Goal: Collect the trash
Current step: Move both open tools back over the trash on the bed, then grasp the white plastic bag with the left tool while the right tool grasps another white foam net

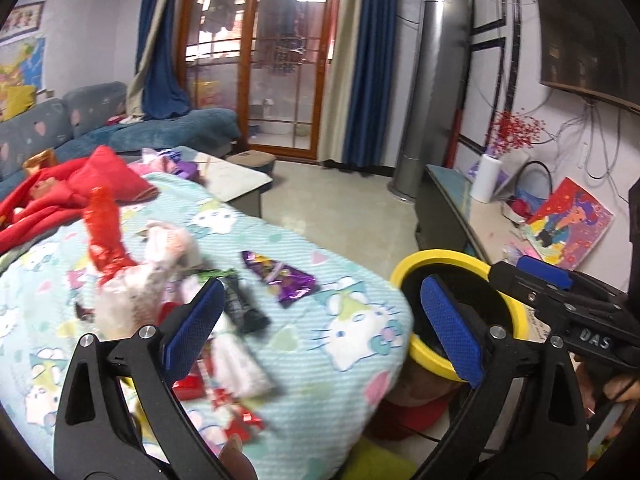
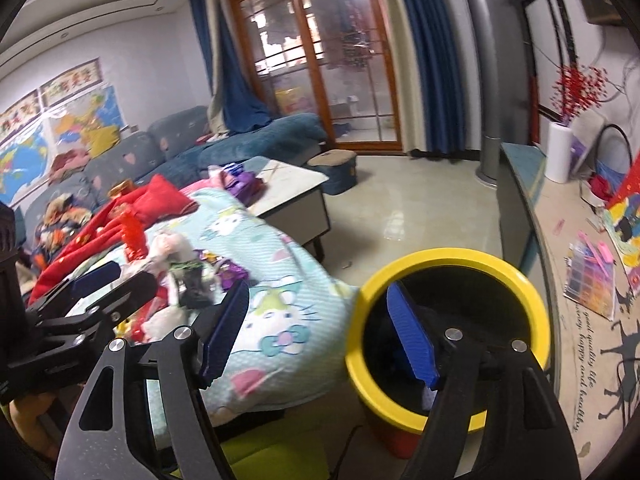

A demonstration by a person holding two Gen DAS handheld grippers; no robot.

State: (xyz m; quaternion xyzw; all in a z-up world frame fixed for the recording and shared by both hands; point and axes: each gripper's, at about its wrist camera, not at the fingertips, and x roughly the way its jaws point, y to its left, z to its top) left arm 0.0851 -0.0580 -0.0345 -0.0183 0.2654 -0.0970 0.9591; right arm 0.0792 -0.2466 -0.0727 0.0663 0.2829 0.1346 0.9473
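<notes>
Left gripper (image 1: pixel 320 328): jaws spread wide with nothing between them, hanging over the corner of the cartoon-cat blanket (image 1: pixel 320 332).
Right gripper (image 2: pixel 320 336): jaws also gaping and empty; its right blue pad sits over the mouth of the bin, its left pad over the blanket's edge.
Purple wrapper (image 1: pixel 280 278): flat on the blanket ahead of the left gripper, long axis slanting from far-left to near-right, wider crumpled end toward the bin side.
Black wrapper (image 1: pixel 242 304): just beside the purple one on its left, lying roughly parallel, its near end next to the left blue pad.
White wrapper (image 1: pixel 238 360): nearer still, blurred, long axis running toward the camera.
Red scraps (image 1: pixel 236 412): small pieces at the blanket's near edge, too blurred to tell more.
Yellow-rimmed bin (image 2: pixel 448 336): upright on the floor, just beside the blanket's hanging corner, interior dark.
Red cloth (image 1: pixel 60 196): heaped at the far left of the blanket.
</notes>
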